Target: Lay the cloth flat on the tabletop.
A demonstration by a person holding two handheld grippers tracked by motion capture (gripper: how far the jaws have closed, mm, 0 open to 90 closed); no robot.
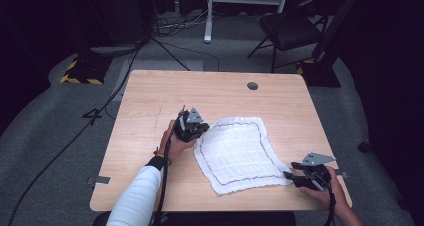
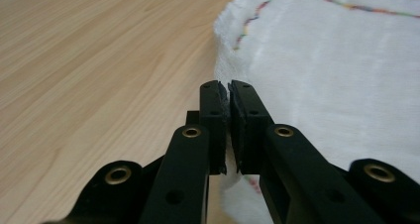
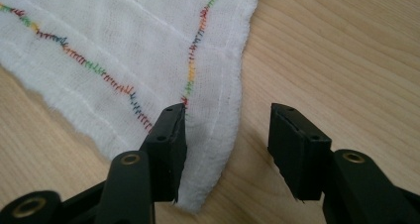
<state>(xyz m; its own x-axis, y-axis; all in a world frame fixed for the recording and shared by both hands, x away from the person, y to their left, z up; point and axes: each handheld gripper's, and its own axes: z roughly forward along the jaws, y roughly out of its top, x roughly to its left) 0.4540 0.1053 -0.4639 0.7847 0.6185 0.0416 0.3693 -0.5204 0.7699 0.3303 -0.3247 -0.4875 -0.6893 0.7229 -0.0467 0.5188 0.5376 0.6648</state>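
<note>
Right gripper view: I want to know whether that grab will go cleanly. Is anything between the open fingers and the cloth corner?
Nothing visible: the right gripper straddles the white cloth's corner on the bare table.

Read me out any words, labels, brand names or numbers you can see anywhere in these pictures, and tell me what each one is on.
No readable text, one line each:
White cloth: coloured zigzag stitching, no lettering.
Wooden table: bare wood grain, no label.
Left gripper and right gripper: plain black jaws, brass rivets, no brand.
Yellow and black hazard stripes on the floor: a marking, no words.
</note>
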